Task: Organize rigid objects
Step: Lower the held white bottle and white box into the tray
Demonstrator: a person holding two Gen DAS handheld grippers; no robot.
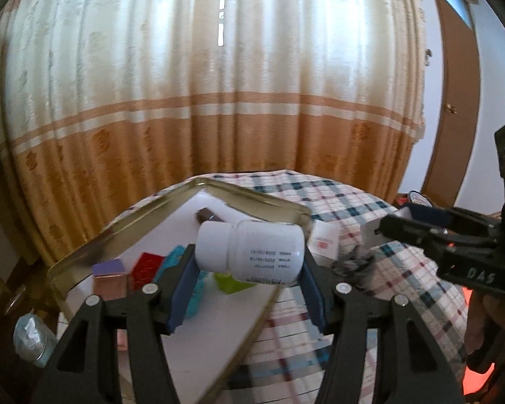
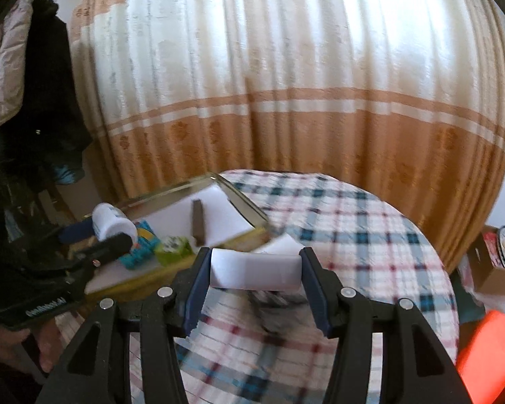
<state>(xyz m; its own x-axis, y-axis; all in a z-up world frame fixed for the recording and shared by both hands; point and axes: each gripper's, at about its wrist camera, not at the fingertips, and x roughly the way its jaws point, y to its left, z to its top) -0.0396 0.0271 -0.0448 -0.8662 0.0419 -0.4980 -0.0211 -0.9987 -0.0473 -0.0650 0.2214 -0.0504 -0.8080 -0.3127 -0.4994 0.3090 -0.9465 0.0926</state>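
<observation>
My left gripper (image 1: 249, 256) is shut on a white pill bottle (image 1: 252, 252), held sideways above the gold-rimmed tray (image 1: 252, 198). The bottle also shows in the right wrist view (image 2: 112, 224). My right gripper (image 2: 254, 267) is shut on a white box (image 2: 256, 269), held above the plaid tablecloth (image 2: 353, 222) just right of the tray (image 2: 242, 202). The tray's white floor holds a brown bar (image 2: 197, 224), a green box (image 2: 175, 250), a teal box (image 2: 141, 250), a red box (image 1: 148, 264) and a purple box (image 1: 109, 276).
A white box with red print (image 1: 323, 240) and a dark crumpled item (image 1: 351, 264) lie on the cloth right of the tray. An open cardboard box (image 2: 498, 269) and an orange object (image 2: 488, 353) are at the right. A curtain hangs behind the table.
</observation>
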